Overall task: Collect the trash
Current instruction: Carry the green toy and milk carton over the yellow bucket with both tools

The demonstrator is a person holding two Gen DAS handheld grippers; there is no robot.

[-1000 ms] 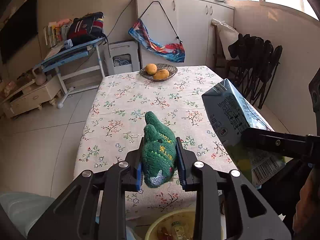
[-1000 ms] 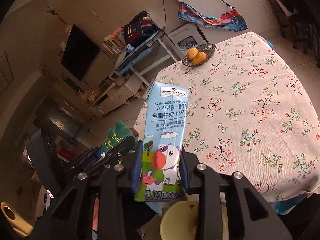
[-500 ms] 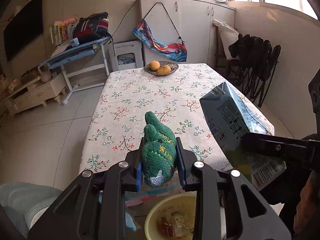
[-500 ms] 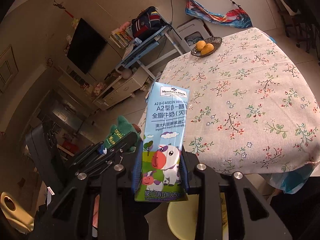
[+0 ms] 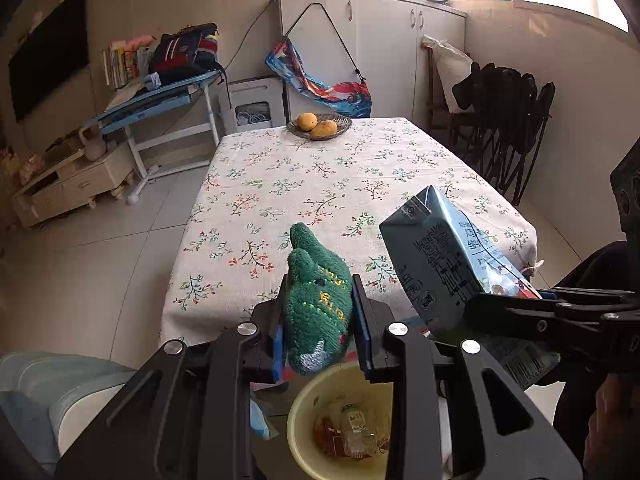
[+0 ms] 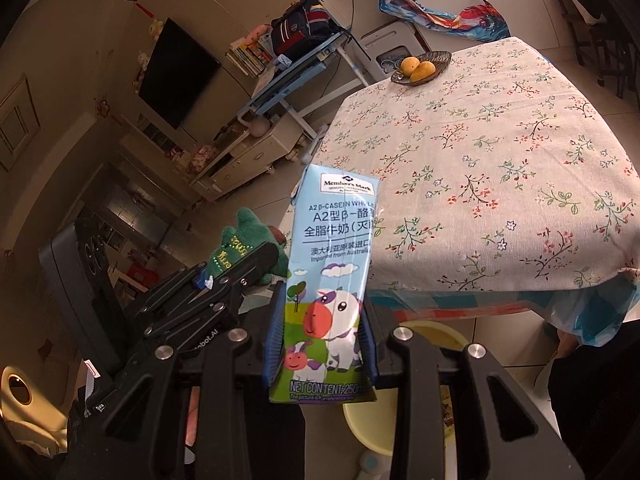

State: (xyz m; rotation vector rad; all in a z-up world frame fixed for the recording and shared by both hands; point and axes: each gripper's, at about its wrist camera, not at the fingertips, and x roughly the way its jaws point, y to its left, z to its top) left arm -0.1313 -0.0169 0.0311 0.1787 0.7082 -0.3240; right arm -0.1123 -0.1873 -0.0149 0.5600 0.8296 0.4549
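- The left gripper (image 5: 318, 322) is clamping a green knitted toy (image 5: 316, 308) between its blue pads, the toy's narrow end poking up and away from the camera.
- The right gripper (image 6: 322, 344) is squeezing a blue milk carton (image 6: 332, 280) low on its sides (cartoon cow facing the lens), the carton standing nearly upright.
- From the left wrist view, that carton (image 5: 444, 264) is leaning in at the right, just beside the toy.
- Below both grippers a yellow bin (image 5: 308, 432) is sitting on the floor, with a small bottle and wrappers inside.
- Beyond, the table (image 5: 320, 184) in its floral cloth is stretching away, its near edge just past the bin.
- At the table's far end a bowl of fruit (image 5: 319, 125) is resting (two orange-yellow pieces).
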